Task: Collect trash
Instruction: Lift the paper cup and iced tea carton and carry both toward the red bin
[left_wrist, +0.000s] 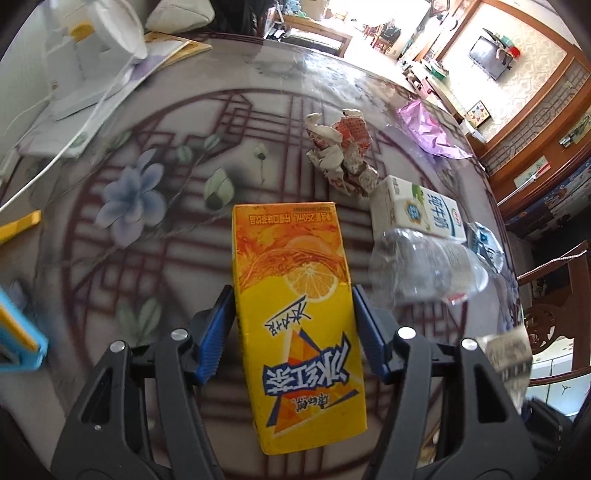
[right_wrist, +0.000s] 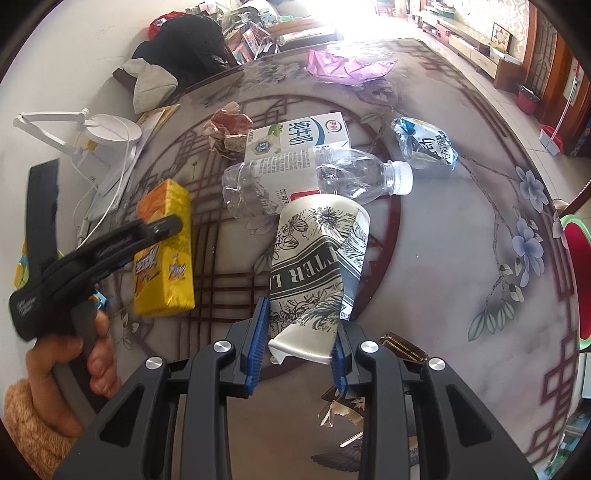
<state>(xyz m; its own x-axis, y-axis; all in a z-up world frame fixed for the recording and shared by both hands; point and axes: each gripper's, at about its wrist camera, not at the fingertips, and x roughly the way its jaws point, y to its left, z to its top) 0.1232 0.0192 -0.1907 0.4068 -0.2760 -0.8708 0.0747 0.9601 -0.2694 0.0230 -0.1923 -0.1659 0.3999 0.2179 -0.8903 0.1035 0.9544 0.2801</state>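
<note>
Trash lies scattered on the round floral table (left_wrist: 155, 229); the left gripper (left_wrist: 293, 325) clamps a yellow iced-tea carton (left_wrist: 295, 314) above it; the right gripper (right_wrist: 301, 350) pinches a crushed paper cup (right_wrist: 319, 258), near a clear plastic bottle (right_wrist: 314, 177) and milk carton (right_wrist: 299, 134).

A yellow-and-orange tea carton (left_wrist: 295, 314) printed with a lemon slice and blue lettering; a white paper cup (right_wrist: 319, 266) with black floral linework. The grey counter (right_wrist: 443, 266) carries dark red lattice and blue flowers, beside a white-green milk carton (right_wrist: 299, 136) and purple bag (right_wrist: 347, 66).
</note>
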